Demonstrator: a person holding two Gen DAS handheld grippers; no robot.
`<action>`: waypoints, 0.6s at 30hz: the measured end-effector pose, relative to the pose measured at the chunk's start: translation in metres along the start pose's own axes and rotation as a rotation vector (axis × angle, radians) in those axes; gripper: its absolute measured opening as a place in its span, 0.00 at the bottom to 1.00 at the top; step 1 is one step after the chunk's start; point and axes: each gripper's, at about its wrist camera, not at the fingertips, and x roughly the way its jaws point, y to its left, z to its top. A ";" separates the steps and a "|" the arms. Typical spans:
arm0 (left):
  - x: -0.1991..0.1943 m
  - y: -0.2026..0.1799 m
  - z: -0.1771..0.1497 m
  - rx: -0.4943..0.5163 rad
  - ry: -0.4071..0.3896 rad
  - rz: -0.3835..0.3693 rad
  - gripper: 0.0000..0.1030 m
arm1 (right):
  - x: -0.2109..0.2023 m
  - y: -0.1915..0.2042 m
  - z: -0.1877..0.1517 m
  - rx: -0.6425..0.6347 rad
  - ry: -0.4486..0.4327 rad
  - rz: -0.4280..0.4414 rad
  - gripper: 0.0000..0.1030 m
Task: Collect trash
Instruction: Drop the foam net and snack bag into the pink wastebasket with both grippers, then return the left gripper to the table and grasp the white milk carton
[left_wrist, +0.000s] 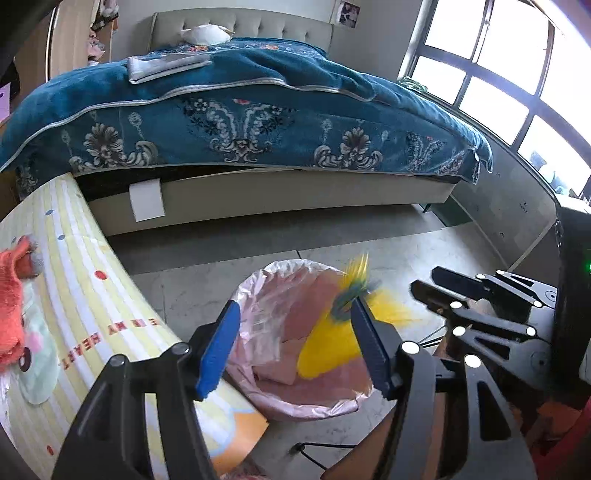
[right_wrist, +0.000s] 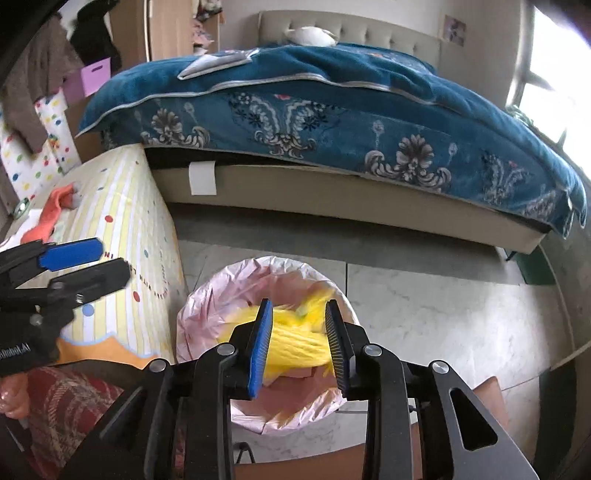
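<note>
Both claws hang over the bin (right_wrist: 207, 306), a round one lined with a pink bag and standing on the floor between the bed (right_wrist: 332, 110) and a striped tabletop (right_wrist: 122, 206). Right claw (right_wrist: 299, 343) is released, its jaws spread with nothing pinched between them. A yellow wrapper (right_wrist: 295, 339) shows through the gap, but it lies below, inside the bag, blurred as if falling or just landed; whether it touches either finger I cannot tell, though it looks free. Left claw (left_wrist: 295, 343) is also spread and grasps nothing. In the left wrist view the wrapper (left_wrist: 332, 350) sits toward the right side of the bin (left_wrist: 258, 277), partly behind that claw's right finger, with a blurred yellow and green tip poking up past the rim.

As for progress, this piece of trash seems delivered: it is within the bin's rim and out of both claws. Pink scraps also rest in the bag under it. What is left is hard to judge. An orange plush thing (left_wrist: 14, 295) and a pale cloth lie on the tabletop, well apart from both claws, but neither is clearly trash. No other litter shows on the floor in these views.
</note>
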 end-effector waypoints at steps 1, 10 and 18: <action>-0.003 0.003 0.000 -0.003 -0.001 0.006 0.59 | -0.002 -0.002 0.000 0.008 -0.007 0.001 0.30; -0.066 0.034 -0.018 -0.034 -0.088 0.136 0.64 | -0.033 0.020 0.002 0.046 -0.056 0.141 0.32; -0.127 0.069 -0.050 -0.087 -0.150 0.242 0.68 | -0.052 0.091 0.009 -0.076 -0.053 0.235 0.32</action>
